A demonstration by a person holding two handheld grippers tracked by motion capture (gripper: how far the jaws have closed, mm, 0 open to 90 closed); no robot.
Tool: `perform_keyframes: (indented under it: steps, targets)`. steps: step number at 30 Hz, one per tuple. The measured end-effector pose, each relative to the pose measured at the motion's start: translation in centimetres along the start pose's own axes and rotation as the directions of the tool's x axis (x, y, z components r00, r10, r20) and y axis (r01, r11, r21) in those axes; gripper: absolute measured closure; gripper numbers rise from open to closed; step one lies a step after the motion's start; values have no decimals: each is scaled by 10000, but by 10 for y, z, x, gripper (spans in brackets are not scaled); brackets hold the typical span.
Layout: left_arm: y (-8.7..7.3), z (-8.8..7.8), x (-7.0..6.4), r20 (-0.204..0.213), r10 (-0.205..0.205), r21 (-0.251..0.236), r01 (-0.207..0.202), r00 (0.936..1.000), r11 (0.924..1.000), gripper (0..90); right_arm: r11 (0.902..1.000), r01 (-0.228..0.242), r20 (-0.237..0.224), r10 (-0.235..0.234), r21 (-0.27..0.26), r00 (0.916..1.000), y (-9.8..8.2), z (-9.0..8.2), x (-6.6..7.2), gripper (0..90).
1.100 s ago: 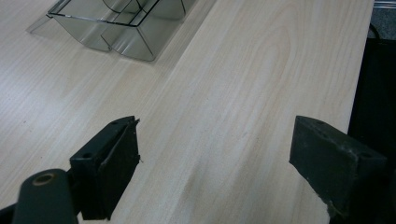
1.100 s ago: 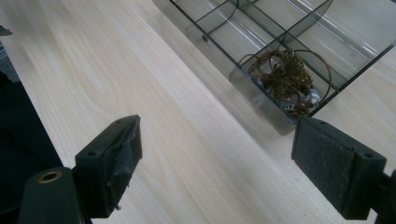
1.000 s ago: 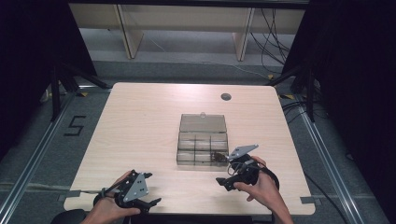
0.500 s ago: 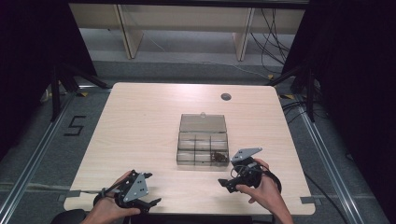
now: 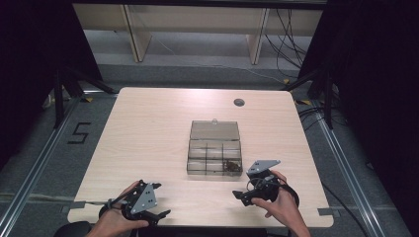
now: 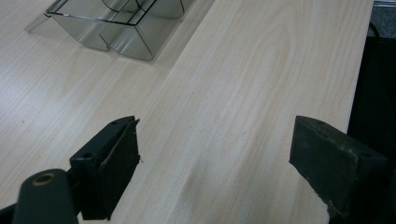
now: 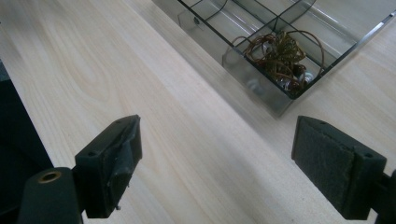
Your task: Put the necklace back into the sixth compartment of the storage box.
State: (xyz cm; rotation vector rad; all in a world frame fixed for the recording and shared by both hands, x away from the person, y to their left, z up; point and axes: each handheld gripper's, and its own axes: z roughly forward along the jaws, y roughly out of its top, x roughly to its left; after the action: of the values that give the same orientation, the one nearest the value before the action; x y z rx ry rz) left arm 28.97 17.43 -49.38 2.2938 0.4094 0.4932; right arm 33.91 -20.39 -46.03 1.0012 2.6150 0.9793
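A clear plastic compartment box (image 5: 214, 150) lies open at the middle of the table, its lid folded back. Its front right compartment holds a tangle of brown wire (image 5: 230, 167) (image 7: 279, 53) with small beads. My right gripper (image 5: 244, 196) hovers open just in front of and to the right of that corner, nothing between its jaws (image 7: 217, 170). My left gripper (image 5: 159, 211) is held open near the table's front left edge, well away from the box (image 6: 116, 25), with bare wood between its jaws (image 6: 215, 170).
The light wood table (image 5: 148, 133) has a round cable hole (image 5: 239, 102) at the back right. Shelf legs and cables stand beyond the far edge. Dark floor and rails flank both sides; the table's front edge runs just under both hands.
My right gripper has drawn back from the box's front right corner toward the front edge of the table. The left gripper has stayed put.
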Motion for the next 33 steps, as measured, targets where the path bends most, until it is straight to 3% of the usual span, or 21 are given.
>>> perform_keyframes:
  steps: [2, 4, 6, 7, 10, 11, 16, 18, 19, 21, 27, 28, 30, 33]
  targets:
    - [0, 0, 0, -12, -13, -4, 13, 10000, 10000, 152, 9998, -23, -17, 23, 198, 10000, -1, -1, 0, 171]
    - [0, 0, 0, -4, 11, 18, -11, 10000, 10000, 152, 10000, 83, -33, -83, 44, 10000, -3, 1, -1, 172]
    - [0, 0, 0, 8, 8, 24, -8, 10000, 10000, 152, 9998, -75, -30, 75, 162, 10000, -4, -1, 0, 171]
    - [0, 0, 0, 13, 0, 16, 0, 10000, 10000, 151, 9997, -244, 41, 245, -48, 9997, -5, 0, 1, 171]
    - [0, 0, 0, 7, 1, 35, -1, 10000, 10000, 151, 9997, 101, -10, -102, -200, 9999, -7, 1, -1, 172]
    - [0, 0, 0, 8, 9, 33, -9, 10000, 10000, 152, 9997, -236, -17, 236, -68, 9997, -7, -1, 1, 171]
    - [0, 0, 0, 0, 25, 15, -25, 10000, 10000, 151, 10000, -78, 0, 78, -16, 10000, -11, -2, -1, 172]
    - [0, 0, 0, 1, 10, 10, -10, 10000, 10000, 152, 9995, -231, 94, 233, -213, 9997, -13, -1, 1, 171]
    - [0, 0, 0, -2, 7, 9, -7, 10000, 10000, 152, 9996, -299, -33, 299, 6, 9995, -13, -3, 1, 171]
    - [0, 0, 0, -7, 16, 19, -16, 10000, 10000, 152, 9999, -20, -82, 19, -123, 10000, -15, -1, -1, 172]
    - [0, 0, 0, -32, 33, 46, -33, 10000, 10000, 152, 9996, -127, 81, 129, -246, 9999, -21, -1, 2, 172]
    - [0, 0, 0, -29, 31, 63, -31, 10000, 10000, 152, 9999, -76, -94, 75, -140, 9999, -21, -2, 1, 172]
    - [0, 0, 0, -26, 31, 47, -30, 10000, 10000, 151, 9987, -473, -24, 472, -193, 9989, -23, -3, 5, 171]
    - [0, 0, 0, -25, 23, 50, -23, 10000, 10000, 152, 9997, -186, -49, 185, -126, 9998, -26, -4, 5, 171]
